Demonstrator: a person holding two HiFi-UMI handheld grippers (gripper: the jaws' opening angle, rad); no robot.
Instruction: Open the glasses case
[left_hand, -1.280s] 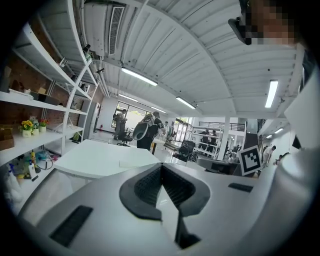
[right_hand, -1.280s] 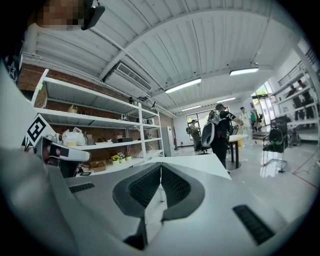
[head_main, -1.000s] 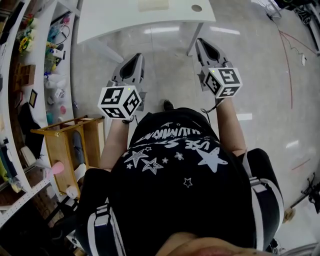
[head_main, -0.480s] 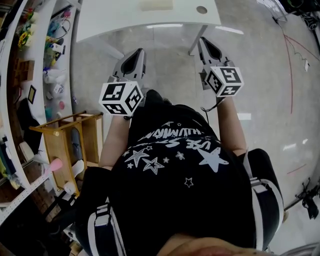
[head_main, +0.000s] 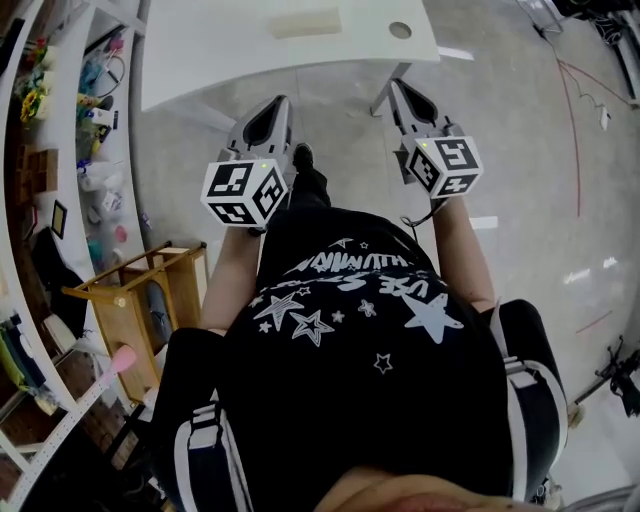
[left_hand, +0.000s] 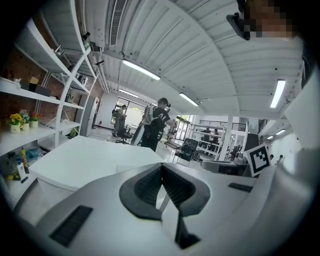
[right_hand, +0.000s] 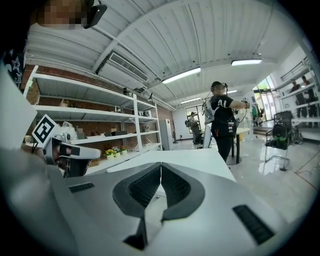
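A pale beige glasses case lies closed on the white table at the top of the head view. Both grippers are held out in the air short of the table's near edge, apart from the case. My left gripper is shut with nothing between its jaws, and its tips meet in the left gripper view. My right gripper is likewise shut and empty, with its pads closed together in the right gripper view. The table top lies just beyond the right gripper's jaws.
White shelves full of small items run along the left, with a wooden cart below them. A table leg stands near the right gripper. Cables cross the floor at right. People stand beyond the table.
Both grippers have moved forward toward the table, which now shows more of its top and the case. A shoe has stepped forward under the left gripper. The jaws stay shut.
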